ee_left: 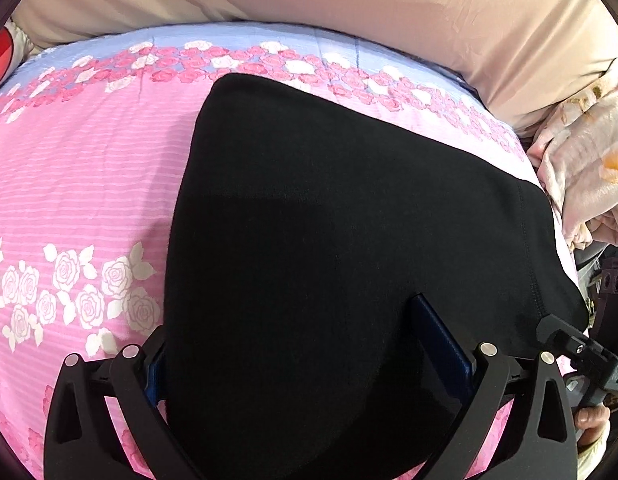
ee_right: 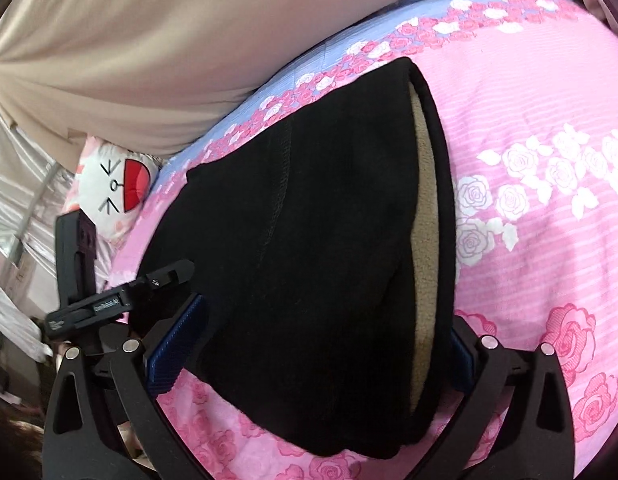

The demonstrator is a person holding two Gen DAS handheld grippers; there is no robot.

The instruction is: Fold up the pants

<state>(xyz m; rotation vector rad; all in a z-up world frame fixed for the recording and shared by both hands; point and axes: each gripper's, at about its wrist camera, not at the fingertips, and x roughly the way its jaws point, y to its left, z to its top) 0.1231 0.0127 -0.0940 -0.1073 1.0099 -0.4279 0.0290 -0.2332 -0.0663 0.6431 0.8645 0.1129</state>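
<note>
The black pants [ee_left: 329, 220] lie folded flat on a pink rose-print bedsheet [ee_left: 77, 184]. My left gripper [ee_left: 309, 344] is spread wide, its blue-padded fingers [ee_left: 441, 340] on either side of the pants' near edge; the left finger is mostly hidden under the cloth. In the right wrist view the pants [ee_right: 309, 220] show a tan fleece lining [ee_right: 423, 208] at the open waistband. My right gripper [ee_right: 313, 344] is also spread wide, with the pants' near end lying between its blue fingers [ee_right: 177, 344]. Neither gripper pinches the cloth.
A beige pillow or headboard cover [ee_left: 349, 8] runs along the far side of the bed. Crumpled pale floral bedding [ee_left: 589, 152] lies at the right. A white plush toy with a red mouth [ee_right: 117, 184] sits at the bed's left edge. The other gripper [ee_right: 89, 280] shows there too.
</note>
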